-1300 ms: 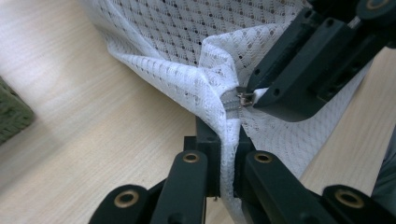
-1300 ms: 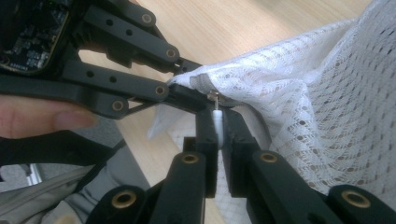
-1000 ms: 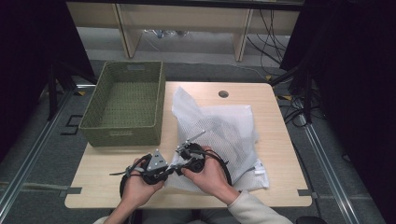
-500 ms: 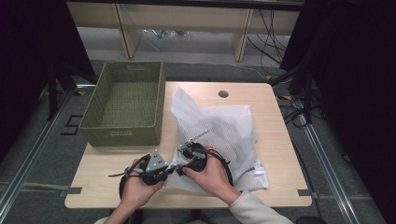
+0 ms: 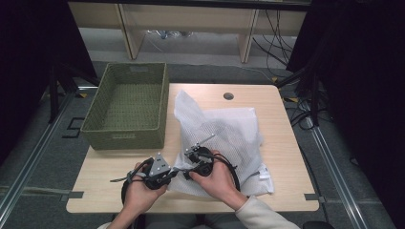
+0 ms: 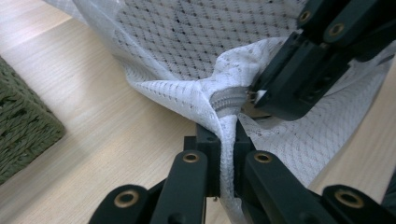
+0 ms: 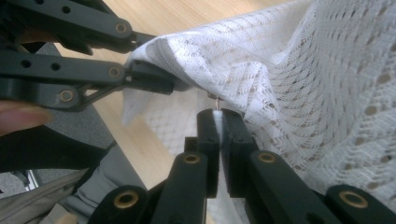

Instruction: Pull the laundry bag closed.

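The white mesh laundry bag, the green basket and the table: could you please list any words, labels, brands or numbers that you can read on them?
None can be read.
White mesh laundry bag: a small white tag at its near right corner, too small to read.
Green woven basket: a pale patch on its near wall, blurred, no legible text.
Wooden table: no writing visible.
Left gripper and right gripper: no markings visible on the black jaws.
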{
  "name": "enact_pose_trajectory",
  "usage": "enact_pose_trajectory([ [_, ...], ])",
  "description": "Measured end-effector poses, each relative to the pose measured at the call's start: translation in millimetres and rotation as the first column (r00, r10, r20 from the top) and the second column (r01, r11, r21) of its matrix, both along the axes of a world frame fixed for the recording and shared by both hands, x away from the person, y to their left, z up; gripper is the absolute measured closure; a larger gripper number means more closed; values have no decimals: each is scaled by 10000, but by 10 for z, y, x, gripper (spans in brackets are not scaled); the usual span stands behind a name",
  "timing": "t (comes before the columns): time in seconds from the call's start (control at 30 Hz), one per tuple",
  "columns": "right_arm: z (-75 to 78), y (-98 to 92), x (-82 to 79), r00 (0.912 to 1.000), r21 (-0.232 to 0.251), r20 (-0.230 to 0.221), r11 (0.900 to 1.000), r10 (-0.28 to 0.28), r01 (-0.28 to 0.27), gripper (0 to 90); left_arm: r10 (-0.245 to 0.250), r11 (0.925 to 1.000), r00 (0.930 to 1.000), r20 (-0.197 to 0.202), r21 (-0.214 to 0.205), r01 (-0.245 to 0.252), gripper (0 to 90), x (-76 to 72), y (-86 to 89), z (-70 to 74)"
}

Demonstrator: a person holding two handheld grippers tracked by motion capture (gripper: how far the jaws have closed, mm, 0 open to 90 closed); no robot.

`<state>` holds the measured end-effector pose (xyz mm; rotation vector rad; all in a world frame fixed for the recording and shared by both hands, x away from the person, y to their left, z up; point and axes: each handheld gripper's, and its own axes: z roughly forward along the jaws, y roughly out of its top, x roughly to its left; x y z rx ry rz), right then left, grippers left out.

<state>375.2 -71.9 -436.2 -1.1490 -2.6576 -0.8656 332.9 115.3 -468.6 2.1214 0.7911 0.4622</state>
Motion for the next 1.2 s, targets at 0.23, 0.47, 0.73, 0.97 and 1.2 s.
enact_pose_trajectory([
  [0.23,8,-2,-34,10000,-177,17,9998,-73,74,883,18,10000,9999,-104,-12,-18,884,-3,10,-2],
  [0.47,18,-50,-25,9996,-232,69,9993,-275,277,883,236,9986,9990,-369,-457,-253,884,-44,18,40],
  [0.73,59,-138,-60,9993,-151,100,9992,-356,357,883,256,9973,9992,-307,-685,-277,884,-56,30,66],
  [0.97,69,-223,-65,9988,-157,-55,9987,-483,482,883,16,9979,9999,-135,-642,-25,884,-47,40,78],
  [1.2,72,-320,-85,9986,-217,-79,9985,-514,512,882,81,9952,9999,-107,-979,-91,883,-73,22,102],
])
